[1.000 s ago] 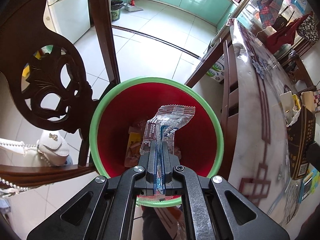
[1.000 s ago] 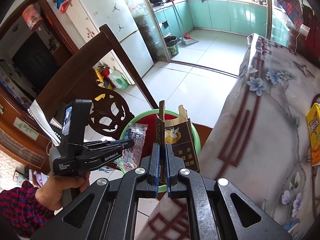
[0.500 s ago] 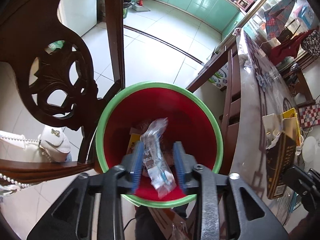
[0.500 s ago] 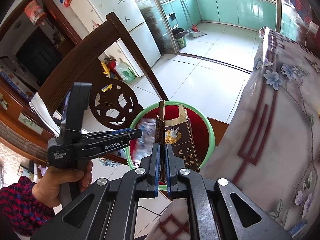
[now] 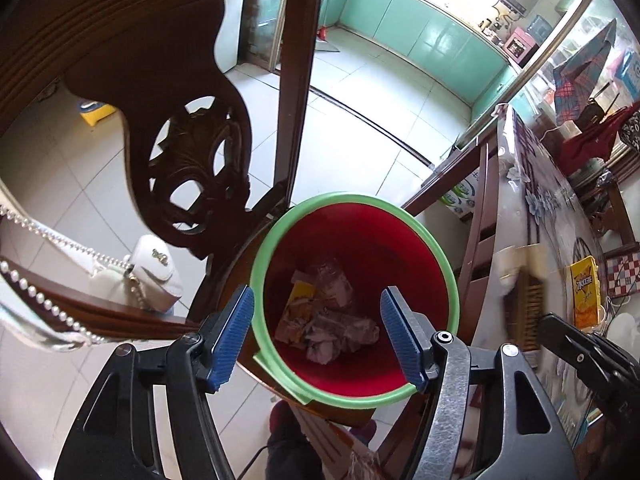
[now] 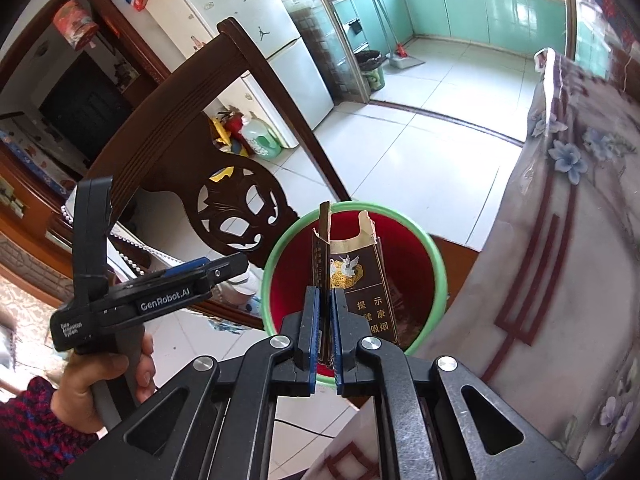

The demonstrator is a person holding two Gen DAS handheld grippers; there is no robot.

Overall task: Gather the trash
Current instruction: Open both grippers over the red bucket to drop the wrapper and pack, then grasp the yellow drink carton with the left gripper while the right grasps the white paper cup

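Note:
A red bin with a green rim stands on the floor beside the table; it also shows in the right wrist view. Crumpled wrappers lie at its bottom. My left gripper is open and empty above the bin, jaws wide apart. In the right wrist view the left gripper sits left of the bin. My right gripper is shut on a dark cigarette pack, held upright over the bin's near rim. The pack shows blurred at the right of the left wrist view.
A carved dark wooden chair stands left of the bin, with a white beaded purse hanging on it. The table with a floral cloth is on the right, with a yellow carton on it. White tiled floor lies beyond.
My left gripper opened and the clear snack wrapper dropped into the bin. The left gripper then rose away from the bin. The right gripper moved the cigarette pack over the bin.

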